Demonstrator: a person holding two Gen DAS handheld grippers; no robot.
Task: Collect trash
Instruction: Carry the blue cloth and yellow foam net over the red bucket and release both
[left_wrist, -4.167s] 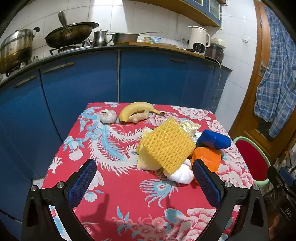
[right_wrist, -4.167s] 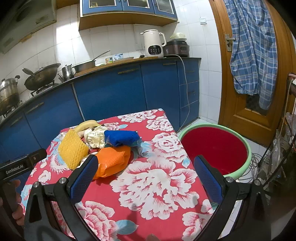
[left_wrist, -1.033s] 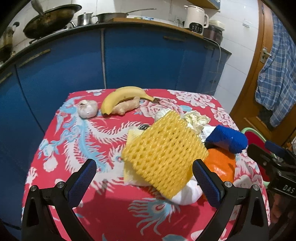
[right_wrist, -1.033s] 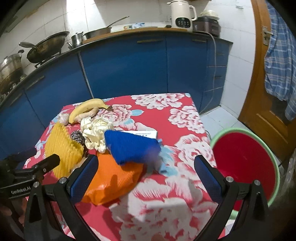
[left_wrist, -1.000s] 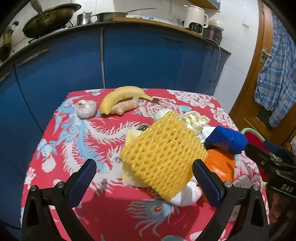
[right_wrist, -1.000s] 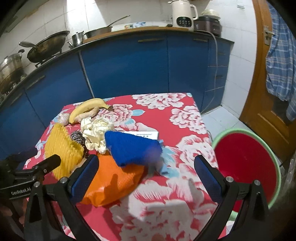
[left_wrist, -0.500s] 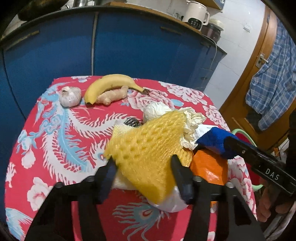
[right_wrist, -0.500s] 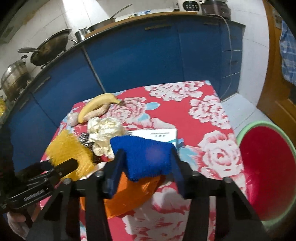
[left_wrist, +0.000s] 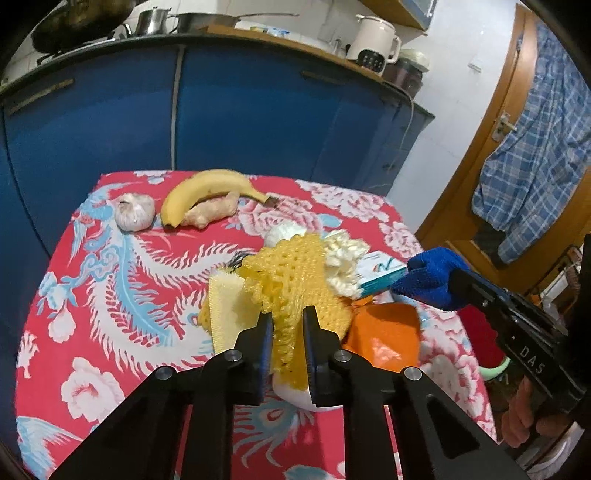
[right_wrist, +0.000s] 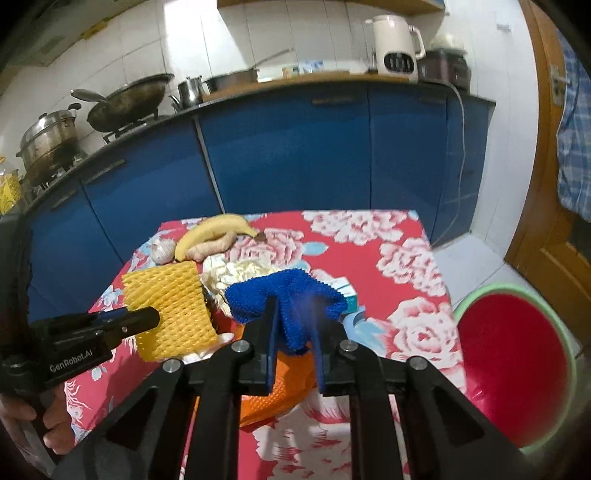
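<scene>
A trash pile lies on the red floral table (left_wrist: 110, 325). My left gripper (left_wrist: 288, 325) is shut on the yellow foam net (left_wrist: 291, 280), which also shows in the right wrist view (right_wrist: 170, 306). My right gripper (right_wrist: 295, 325) is shut on the blue foam net (right_wrist: 288, 295), seen from the left wrist view (left_wrist: 428, 273) at the right. Under them lie an orange bag (left_wrist: 384, 339), a white wad (left_wrist: 343, 258), a small teal-and-white box (right_wrist: 343, 291) and a pale yellow sponge (left_wrist: 229, 310).
A banana (left_wrist: 207, 188), a ginger root (left_wrist: 210, 210) and a garlic bulb (left_wrist: 133, 212) lie at the table's far side. A red basin with a green rim (right_wrist: 513, 373) stands on the floor right of the table. Blue cabinets (right_wrist: 295, 155) stand behind.
Both grippers have moved in over the pile and closed. The left one has taken hold of the yellow foam net, the right one the blue foam net, and both nets are pinched up.
</scene>
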